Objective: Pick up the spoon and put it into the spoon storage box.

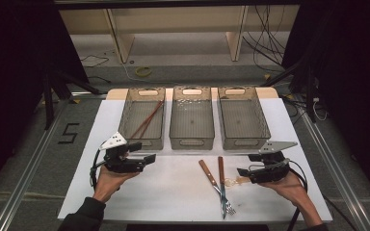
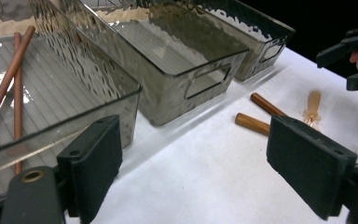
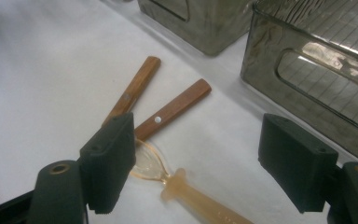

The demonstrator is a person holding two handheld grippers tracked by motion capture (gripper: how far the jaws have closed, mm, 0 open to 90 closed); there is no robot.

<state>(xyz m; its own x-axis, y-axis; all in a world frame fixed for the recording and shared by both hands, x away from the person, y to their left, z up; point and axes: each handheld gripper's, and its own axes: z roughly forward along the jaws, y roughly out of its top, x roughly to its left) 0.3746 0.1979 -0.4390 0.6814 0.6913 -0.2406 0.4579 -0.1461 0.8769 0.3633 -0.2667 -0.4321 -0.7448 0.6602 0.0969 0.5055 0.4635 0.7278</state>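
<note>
Two wooden-handled forks (image 1: 221, 169) lie side by side on the white table, tines toward the front edge. Their handles (image 3: 177, 108) show past my right gripper's left jaw. A translucent amber spoon (image 1: 233, 181) lies just right of them. My right gripper (image 1: 248, 164) hovers open over the spoon (image 3: 191, 196), a jaw on either side and nothing held. My left gripper (image 1: 143, 152) is open and empty in front of the left bin (image 1: 142, 143). A pair of brown chopsticks (image 1: 147, 120) lies in that bin.
Three smoky transparent bins stand in a row at the back. The middle bin (image 1: 191, 142) and right bin (image 1: 244, 143) hold nothing. The left gripper view shows the chopsticks (image 2: 9, 79), the fork handles (image 2: 254, 123) and the right gripper (image 2: 354, 56) farther off.
</note>
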